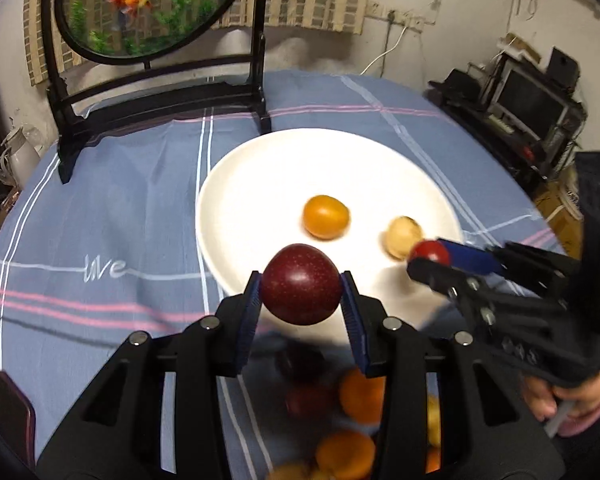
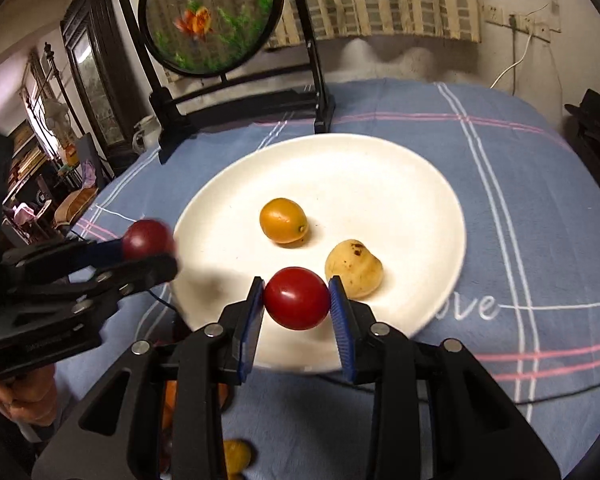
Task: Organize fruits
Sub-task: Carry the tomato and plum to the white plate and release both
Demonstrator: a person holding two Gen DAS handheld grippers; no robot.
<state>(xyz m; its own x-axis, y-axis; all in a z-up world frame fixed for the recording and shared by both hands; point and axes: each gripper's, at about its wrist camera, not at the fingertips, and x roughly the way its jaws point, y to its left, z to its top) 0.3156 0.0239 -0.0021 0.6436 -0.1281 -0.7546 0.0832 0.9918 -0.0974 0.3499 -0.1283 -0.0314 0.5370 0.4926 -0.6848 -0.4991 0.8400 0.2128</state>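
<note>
My left gripper is shut on a dark red plum, held above the near rim of the white plate. My right gripper is shut on a bright red cherry tomato, also over the plate's near edge. On the plate lie an orange kumquat and a pale yellow fruit. The left wrist view shows the right gripper at the right with its tomato. In the right wrist view the left gripper holds the plum at the left.
Blurred orange and dark fruits lie on the blue checked tablecloth below the grippers. A round fish-picture screen on a black stand rises behind the plate. A dark phone lies at the near left. A hand grips the right tool.
</note>
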